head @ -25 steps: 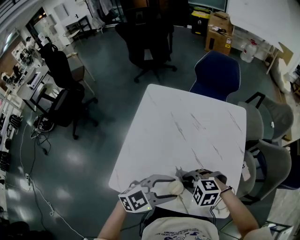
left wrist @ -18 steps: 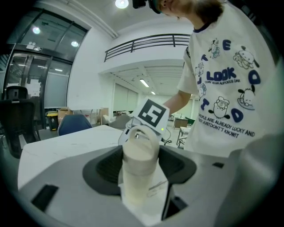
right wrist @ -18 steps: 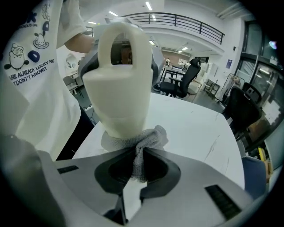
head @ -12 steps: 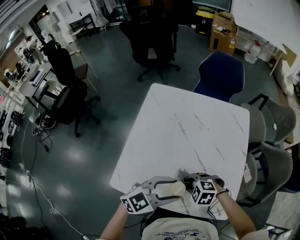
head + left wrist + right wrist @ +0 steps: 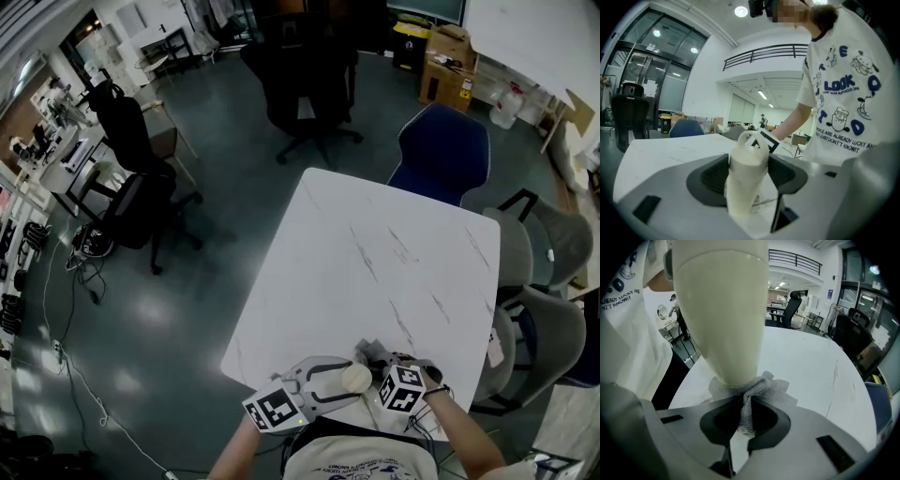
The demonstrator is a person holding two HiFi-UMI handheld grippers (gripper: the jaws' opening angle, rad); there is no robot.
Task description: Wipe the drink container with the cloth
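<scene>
At the near edge of the white marbled tabletop (image 5: 375, 253), close to its right corner, both grippers meet around a cream drink bottle (image 5: 354, 377). The left gripper (image 5: 749, 177) is clamped on the bottle's body, one jaw pad on each side. The bottle's long axis runs roughly vertical, with the cap's loop handle (image 5: 751, 140) pointing up, so the head view sees it almost end-on. Whether its base touches the tabletop cannot be told. The right gripper (image 5: 744, 416) has its jaws pinched together on a grey knitted cloth (image 5: 754, 387), and the bunched cloth is pressed against the bottle's side.
</scene>
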